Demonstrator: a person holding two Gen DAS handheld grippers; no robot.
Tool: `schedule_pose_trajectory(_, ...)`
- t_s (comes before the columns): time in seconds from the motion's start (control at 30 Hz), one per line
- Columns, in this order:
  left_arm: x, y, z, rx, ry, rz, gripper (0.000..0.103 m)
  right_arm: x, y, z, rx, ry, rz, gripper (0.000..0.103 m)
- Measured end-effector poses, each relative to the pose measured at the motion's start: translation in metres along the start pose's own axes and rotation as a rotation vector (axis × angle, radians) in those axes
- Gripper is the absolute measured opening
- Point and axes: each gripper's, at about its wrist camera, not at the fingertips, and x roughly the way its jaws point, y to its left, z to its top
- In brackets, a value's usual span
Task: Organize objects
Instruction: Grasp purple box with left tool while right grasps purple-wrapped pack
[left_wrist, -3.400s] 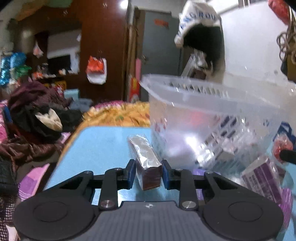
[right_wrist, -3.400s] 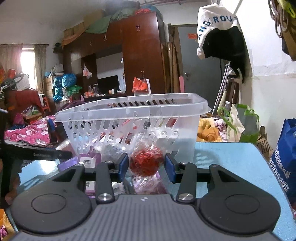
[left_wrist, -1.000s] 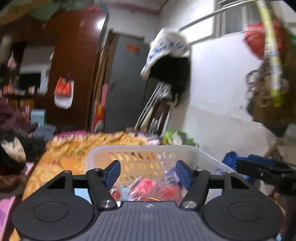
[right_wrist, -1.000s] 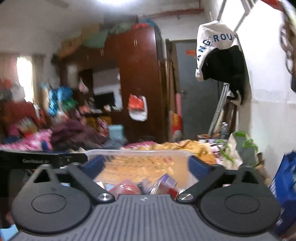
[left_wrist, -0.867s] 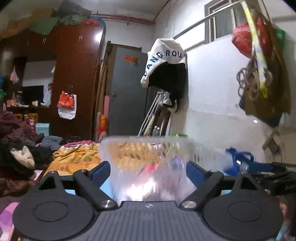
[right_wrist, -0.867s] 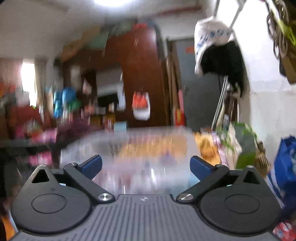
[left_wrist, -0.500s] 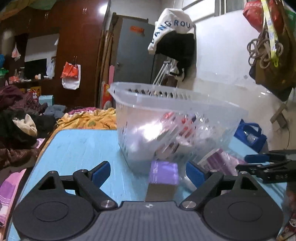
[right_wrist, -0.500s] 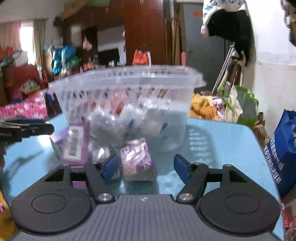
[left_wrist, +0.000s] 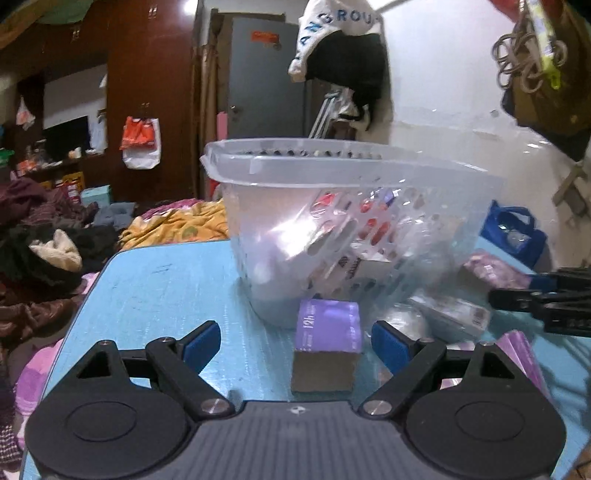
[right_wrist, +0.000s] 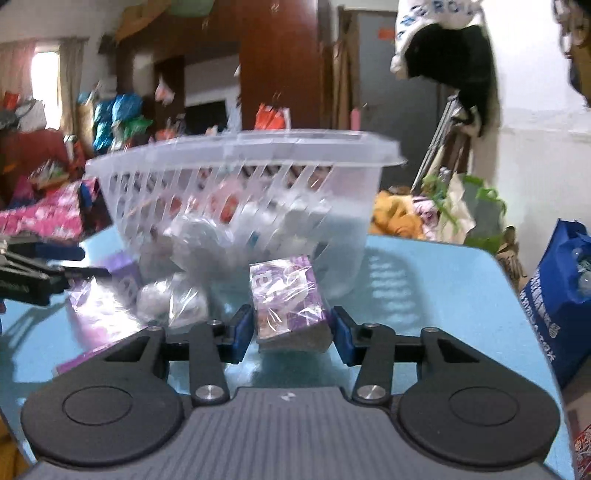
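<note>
A clear plastic basket (left_wrist: 332, 173) (right_wrist: 240, 147) with several wrapped items inside stands on the blue table (left_wrist: 155, 288) (right_wrist: 424, 280). In front of it lies a purple box marked "12h" (left_wrist: 327, 332). My left gripper (left_wrist: 295, 341) is open wide around that box without touching it. In the right wrist view a purple plastic-wrapped packet (right_wrist: 288, 299) lies by the basket. My right gripper (right_wrist: 291, 332) is closing on it, both pads at its sides. Each gripper shows in the other's view: the right gripper (left_wrist: 535, 295), the left gripper (right_wrist: 37, 273).
More packets lie before the basket: a clear-wrapped silvery ball (right_wrist: 170, 295), flat purple packs (right_wrist: 96, 306) and a white pack (left_wrist: 450, 314). A blue bag (right_wrist: 561, 295) stands past the table's right edge. Piled clothes (left_wrist: 37, 258) lie off the left side.
Both grippers let go of their earlier items above the basket and sank to table level in front of it. The right jaws narrowed around the purple packet; the left opened wide around the purple box.
</note>
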Motion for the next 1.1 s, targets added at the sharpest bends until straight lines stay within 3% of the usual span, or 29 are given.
schedule_pose_trajectory(0.17,0.01,-0.007,0.005,0.018,0.034,0.026,0.088,-0.004,-0.005,0.001,0.029,-0.038,-0.005,0.049)
schedule_pose_trajectory(0.23,0.012,-0.01,0.005,0.031,0.049,0.029,0.071,-0.004,-0.005,0.001,0.025,-0.04,-0.005,0.049)
schedule_pose_trajectory(0.27,0.012,-0.011,0.005,0.035,0.05,0.024,0.049,-0.005,-0.004,0.002,0.021,-0.045,-0.008,0.049)
schedule_pose_trajectory(0.3,0.012,-0.012,0.004,0.039,0.052,0.024,0.042,-0.005,-0.003,0.002,0.018,-0.052,-0.014,0.049)
schedule_pose_trajectory(0.47,-0.012,-0.006,-0.003,0.017,-0.083,-0.029,0.042,-0.013,-0.002,0.0,0.019,-0.105,-0.033,0.049)
schedule_pose_trajectory(0.63,-0.024,-0.003,-0.006,-0.004,-0.166,-0.045,0.042,-0.024,-0.001,-0.003,0.025,-0.188,-0.051,0.049)
schedule_pose_trajectory(1.1,-0.023,0.001,-0.007,-0.004,-0.183,-0.057,0.042,-0.029,-0.002,-0.004,0.038,-0.23,-0.056,0.048)
